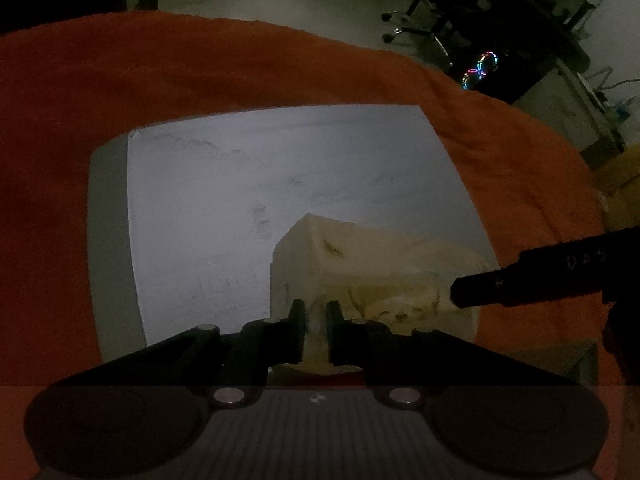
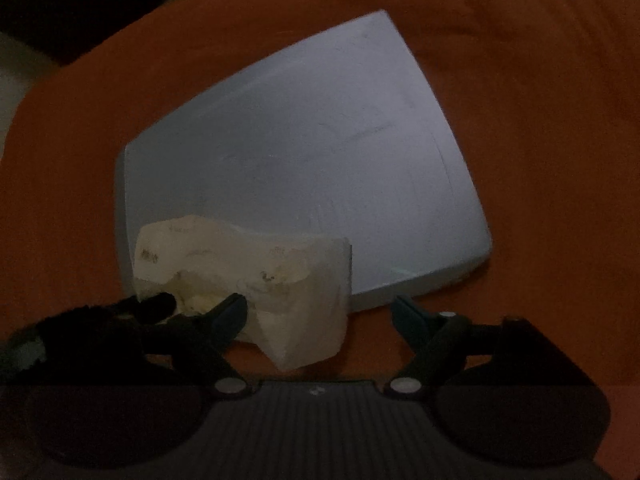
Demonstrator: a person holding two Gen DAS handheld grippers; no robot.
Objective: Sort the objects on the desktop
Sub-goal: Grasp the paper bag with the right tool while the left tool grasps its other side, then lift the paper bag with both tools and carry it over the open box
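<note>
Pinching a thin edge of the crumpled cream-white translucent plastic bag [image 1: 372, 276], your left claw [image 1: 316, 320] has its fingers drawn narrow with the material caught between them, which I judge keeps the bag propped upright rather than slumping flat. The bag stands at the near edge of the flat pale grey square board [image 1: 280, 184], partly overhanging onto the orange cloth [image 1: 200, 68] that covers the surface.

Your right claw [image 2: 320, 316] is spread wide and holds nothing. Its left finger lies against the bag's near face, or just in front of it; I cannot tell which. Its right finger hangs well clear over the cloth. That stance reads as readiness to take a second hold or steady the bag while the left claw supports it. In the left wrist view, one black finger of the right claw reaches in from the right, its tip close to the bag's right side.

The bag looks soft and wrinkled, with yellowish staining and small dark marks on its folds, and an open or caved-in hollow on the side facing your right claw. It should deform easily under a squeeze, so a grip on a folded ridge seems safer than on a loose flap. Its contents, if any, are not visible.
</note>
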